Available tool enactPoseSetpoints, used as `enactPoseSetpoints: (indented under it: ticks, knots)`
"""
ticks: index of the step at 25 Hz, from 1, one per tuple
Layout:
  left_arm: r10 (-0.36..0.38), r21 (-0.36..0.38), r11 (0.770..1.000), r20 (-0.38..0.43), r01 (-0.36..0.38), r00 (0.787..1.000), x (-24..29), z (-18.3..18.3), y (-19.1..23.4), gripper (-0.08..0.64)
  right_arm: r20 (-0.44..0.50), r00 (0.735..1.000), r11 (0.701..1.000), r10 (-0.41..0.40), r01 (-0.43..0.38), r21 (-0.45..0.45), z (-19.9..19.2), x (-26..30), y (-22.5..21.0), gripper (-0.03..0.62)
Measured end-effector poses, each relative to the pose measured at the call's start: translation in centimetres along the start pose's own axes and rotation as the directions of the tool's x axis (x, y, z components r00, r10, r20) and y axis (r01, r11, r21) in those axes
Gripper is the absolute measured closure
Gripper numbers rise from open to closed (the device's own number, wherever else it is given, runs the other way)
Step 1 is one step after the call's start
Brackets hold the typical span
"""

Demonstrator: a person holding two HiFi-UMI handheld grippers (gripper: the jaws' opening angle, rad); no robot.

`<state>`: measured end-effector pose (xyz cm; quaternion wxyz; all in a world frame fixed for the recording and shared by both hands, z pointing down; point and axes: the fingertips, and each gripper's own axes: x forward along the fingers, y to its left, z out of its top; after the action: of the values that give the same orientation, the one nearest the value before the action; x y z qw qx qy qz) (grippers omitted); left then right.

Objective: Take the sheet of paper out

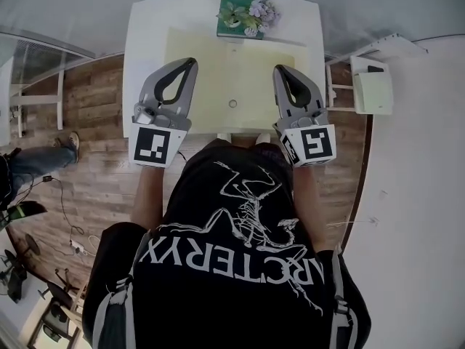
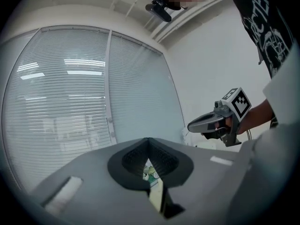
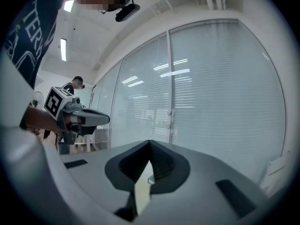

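Note:
In the head view a white table (image 1: 145,42) stands in front of me with a pale yellow flat sheet or mat (image 1: 218,64) covering most of its top. A small round thing (image 1: 232,103) lies on it near the front. Held level above the near part of the table, my left gripper (image 1: 192,62) is shut with nothing in it. My right gripper (image 1: 278,69) is alongside, also shut and holding nothing. In the left gripper view the left gripper (image 2: 148,139) has its jaws together, with the right gripper (image 2: 190,125) off to one side. The right gripper view shows the right gripper (image 3: 150,142) with jaws closed.
A green book with small potted plants (image 1: 243,9) sits at the table's far edge. A white stand (image 1: 370,86) is to the right and a white rack (image 1: 29,100) to the left. Someone's legs (image 1: 40,158) and cables (image 1: 69,224) are on the wooden floor at left. Windows with blinds (image 2: 70,102) lie ahead.

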<state>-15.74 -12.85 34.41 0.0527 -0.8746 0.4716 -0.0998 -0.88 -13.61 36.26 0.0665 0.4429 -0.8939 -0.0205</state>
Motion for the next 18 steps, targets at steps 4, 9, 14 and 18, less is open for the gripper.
enactPoseSetpoints:
  ticks: [4,9,14,18]
  knots:
    - [-0.001,0.008,1.0,0.008,0.001,1.0,0.1,0.8,-0.5,0.549,0.025,1.0,1.0,-0.008,0.008,-0.024,1.7,-0.5,-0.1,0.58]
    - [0.003,0.017,1.0,0.017,-0.003,1.0,0.3,1.4,-0.8,0.549,0.05,0.999,0.999,-0.018,0.019,-0.028,2.6,-0.8,-0.4,0.58]
    - [0.005,0.03,1.0,0.025,-0.006,1.0,0.4,1.8,-0.9,0.549,0.064,0.998,0.999,-0.018,0.02,-0.03,2.8,-1.0,-0.6,0.58]
    - [0.004,0.005,1.0,0.03,-0.005,1.0,0.2,2.1,-1.0,0.549,0.061,0.998,0.999,-0.013,0.016,-0.046,3.0,-1.2,-0.4,0.58]
